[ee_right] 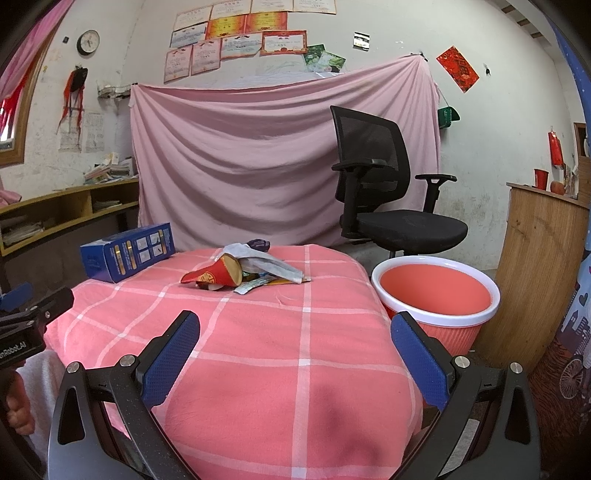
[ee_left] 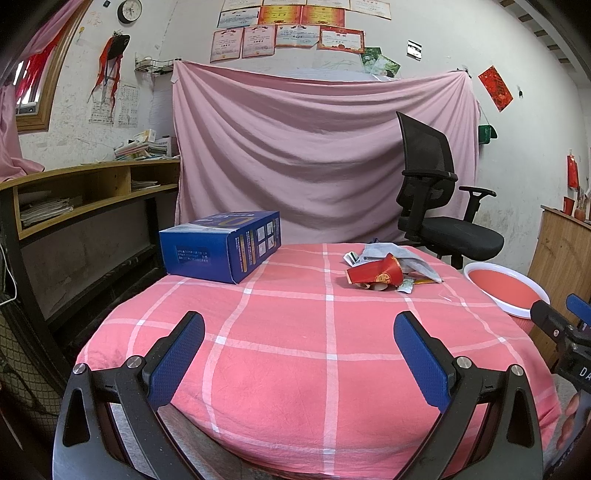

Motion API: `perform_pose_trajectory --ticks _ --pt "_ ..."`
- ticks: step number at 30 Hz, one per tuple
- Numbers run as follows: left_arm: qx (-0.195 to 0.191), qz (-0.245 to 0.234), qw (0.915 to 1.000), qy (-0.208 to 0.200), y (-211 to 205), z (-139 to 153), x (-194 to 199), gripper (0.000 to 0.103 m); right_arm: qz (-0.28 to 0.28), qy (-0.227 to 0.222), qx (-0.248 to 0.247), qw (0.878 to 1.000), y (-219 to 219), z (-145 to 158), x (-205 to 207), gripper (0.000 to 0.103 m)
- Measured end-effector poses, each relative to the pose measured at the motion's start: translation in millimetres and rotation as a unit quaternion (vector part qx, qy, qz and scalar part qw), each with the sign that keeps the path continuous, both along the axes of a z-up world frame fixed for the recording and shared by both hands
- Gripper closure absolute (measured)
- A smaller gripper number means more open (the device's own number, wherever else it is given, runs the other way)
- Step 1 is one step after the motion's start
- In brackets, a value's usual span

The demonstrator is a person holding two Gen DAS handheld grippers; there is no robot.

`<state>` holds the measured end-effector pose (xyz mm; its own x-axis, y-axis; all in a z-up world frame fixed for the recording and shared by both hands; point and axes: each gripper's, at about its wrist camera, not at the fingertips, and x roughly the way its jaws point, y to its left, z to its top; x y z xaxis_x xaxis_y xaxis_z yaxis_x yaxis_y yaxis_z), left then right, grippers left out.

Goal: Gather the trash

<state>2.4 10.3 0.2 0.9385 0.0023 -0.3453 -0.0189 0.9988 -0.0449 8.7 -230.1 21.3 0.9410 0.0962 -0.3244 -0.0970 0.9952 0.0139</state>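
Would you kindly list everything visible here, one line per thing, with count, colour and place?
trash pile: one heap, red crushed cup, grey and mixed wrappers, far part of the table
basin: one, coral with white rim, beside the table's right edge
blue box: one, far left of the table
table cover: one, pink with white checks
office chair: one, black, behind the table
pink sheet: one, hung on the wall
left gripper: open, blue pads
right gripper: open, blue pads

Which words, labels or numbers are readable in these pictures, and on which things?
"nRobot.AI", cut off: left hand-held gripper body.
"DA", cut off: right hand-held gripper body.
Blue box, wall certificates, red cup: print too small to read.
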Motion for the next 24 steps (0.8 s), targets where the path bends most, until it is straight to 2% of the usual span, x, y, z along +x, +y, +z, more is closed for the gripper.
perform_pose_trajectory --ticks 10,16,24 --pt "-0.002 0.012 0.9997 -0.022 3.0 16.6 24.5 0.003 0.005 -0.015 0.02 1.0 -9.1 21.4 17.1 0.0" --pt "0.011 0.013 0.9995 -0.027 -4.8 23.2 49.2 0.003 -0.002 -0.03 0.018 0.999 -18.7 28.9 41.6 0.0" --pt "0.015 0.01 0.9993 -0.034 -17.4 30.6 88.7 0.003 -0.025 -0.022 0.009 0.999 -31.9 39.9 81.4 0.0"
